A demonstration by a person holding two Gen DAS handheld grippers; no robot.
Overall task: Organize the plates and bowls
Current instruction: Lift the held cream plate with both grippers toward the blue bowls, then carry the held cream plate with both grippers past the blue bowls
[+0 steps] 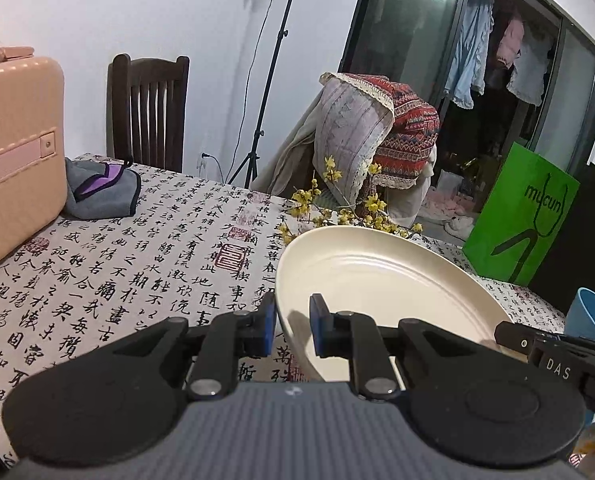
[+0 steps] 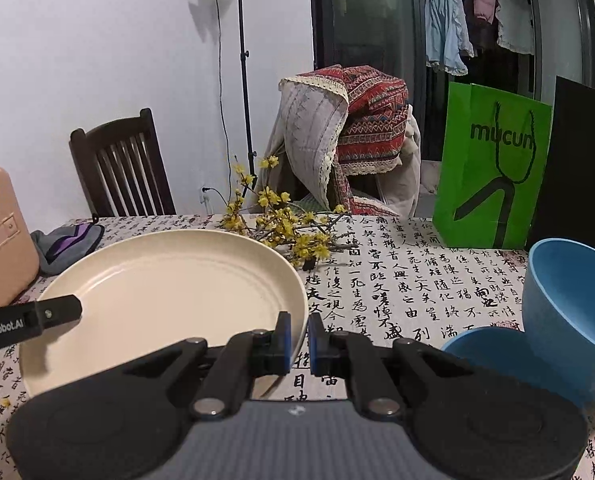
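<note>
Between the two tongs, a cream plate (image 1: 381, 280) is held tilted above the tabletop (image 1: 145, 248), which is covered with a calligraphy-print cloth. The left tongs (image 1: 292, 328) straddle the plate's left rim: one blue pad sits outside the rim and the other lies inside the plate, so the left tongs are clenched on the plate. The right tongs (image 2: 299, 340) grip the opposite, right rim (image 2: 297, 304) in the same way, with the rim caught in the narrow gap between the pads. From the right wrist view, the left tongs' finger reaches in over the plate's far-left edge.

To the right of the right tongs, two blue bowls (image 2: 573, 312) sit nested, the upper one tipped on its side in the lower one. Ahead of both tongs, a sprig of yellow flowers (image 2: 285, 224) lies on the tabletop just beyond the plate. Farther ahead and right stands a green paper bag (image 2: 493, 168). Far left of the left tongs rest a grey cloth (image 1: 101, 192) and a pink suitcase (image 1: 13, 152).
</note>
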